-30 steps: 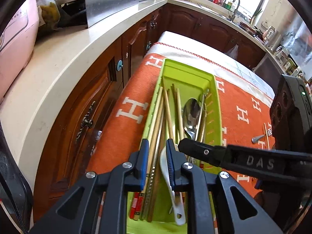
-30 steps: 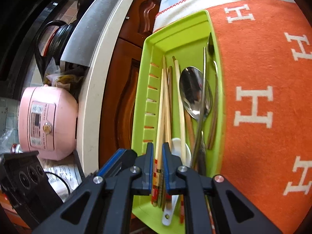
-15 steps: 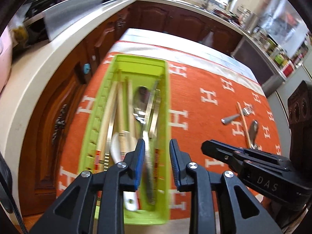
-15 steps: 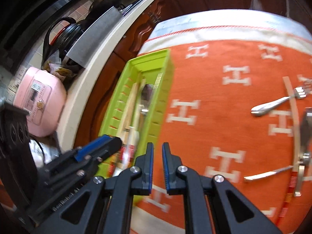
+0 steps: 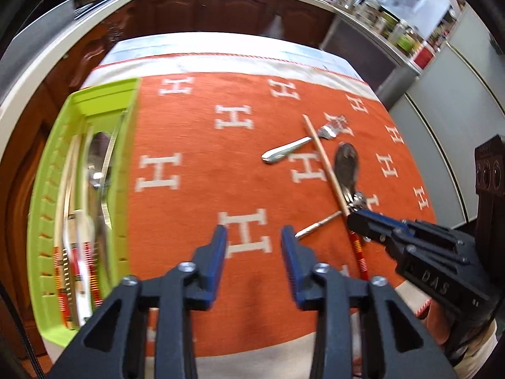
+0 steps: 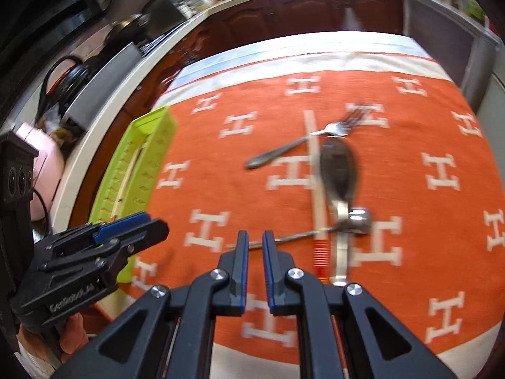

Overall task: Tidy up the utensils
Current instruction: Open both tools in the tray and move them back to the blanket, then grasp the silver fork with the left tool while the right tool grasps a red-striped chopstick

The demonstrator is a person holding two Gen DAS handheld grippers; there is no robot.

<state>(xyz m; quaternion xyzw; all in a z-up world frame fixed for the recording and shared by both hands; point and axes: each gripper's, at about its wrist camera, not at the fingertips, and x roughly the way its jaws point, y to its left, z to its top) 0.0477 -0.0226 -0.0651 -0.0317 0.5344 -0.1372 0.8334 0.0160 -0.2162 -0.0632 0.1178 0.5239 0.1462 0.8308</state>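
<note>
Setting: a table covered by an orange woven cloth with white H letters [image 5: 195, 208], dark wooden kitchen cabinets [image 5: 221, 12] behind it
Tray: a lime-green rectangular plastic utensil tray [image 5: 41, 189] sits along the left edge of the cloth; in the right wrist view it shows at the left [image 6: 151, 151]
Tray contents: pale chopsticks, a large shiny metal spoon [image 5: 94, 158] and red-striped handles lie lengthwise inside it, blurred in the picture
Loose utensils: well apart from the tray, on the right part of the cloth, lie a silver metal fork [image 5: 300, 145], a long pale wooden chopstick with a red and yellow striped end [image 5: 328, 170], a dark shiny metal spoon [image 5: 347, 164] and a thin metal utensil with a slim handle [image 5: 318, 222]
How they lie: the chopstick crosses over the fork handle; the spoon lies just beside the chopstick on its right; the thin utensil crosses under the chopstick near its striped end
Left gripper: the black two-finger left gripper with blue pads [image 5: 254, 252] hangs above bare cloth between the tray and the loose utensils, jaws wide apart, holding nothing
Right gripper: the black right gripper with blue pads [image 6: 255, 249] hangs above the tip of the thin utensil's handle, jaws narrow with a slim gap, empty; in the left wrist view its tip [image 5: 363, 221] is near the chopstick's striped end
Sharpness: both views are motion-blurred
</note>
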